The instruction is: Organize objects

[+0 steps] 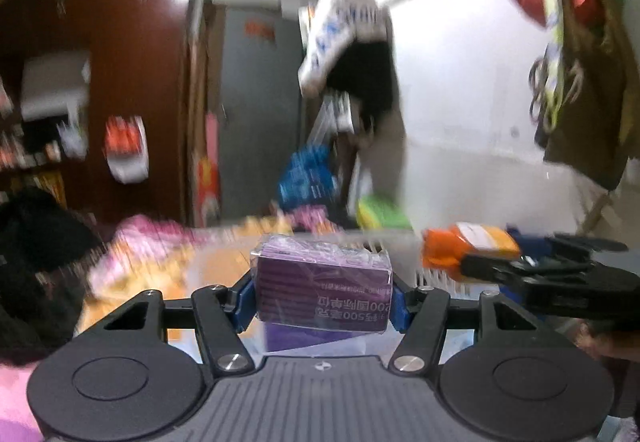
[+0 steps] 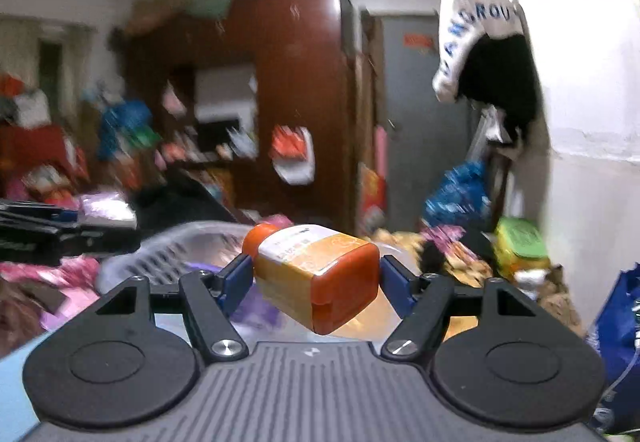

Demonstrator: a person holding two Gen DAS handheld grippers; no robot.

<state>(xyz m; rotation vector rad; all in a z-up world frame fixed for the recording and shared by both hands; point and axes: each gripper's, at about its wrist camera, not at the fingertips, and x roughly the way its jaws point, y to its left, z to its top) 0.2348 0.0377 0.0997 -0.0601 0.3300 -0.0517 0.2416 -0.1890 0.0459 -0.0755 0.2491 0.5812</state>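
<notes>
My left gripper [image 1: 322, 300] is shut on a purple box [image 1: 322, 288] wrapped in clear plastic, held up in the air. My right gripper [image 2: 316, 280] is shut on an orange bottle [image 2: 316, 274] with an orange cap and white label, lying tilted between the blue pads. In the left wrist view the right gripper [image 1: 560, 278] shows at the right with the orange bottle [image 1: 468, 246]. In the right wrist view the left gripper [image 2: 44, 232] shows at the left with the purple box [image 2: 106, 210].
A white slotted plastic basket [image 2: 176, 254] lies below and ahead of both grippers, over pink and orange bedding [image 1: 152, 254]. A brown wardrobe [image 2: 300, 102], a grey door [image 2: 416, 114], hanging clothes [image 2: 488, 58] and bags crowd the room behind. A blue bag [image 2: 616, 330] is at the right.
</notes>
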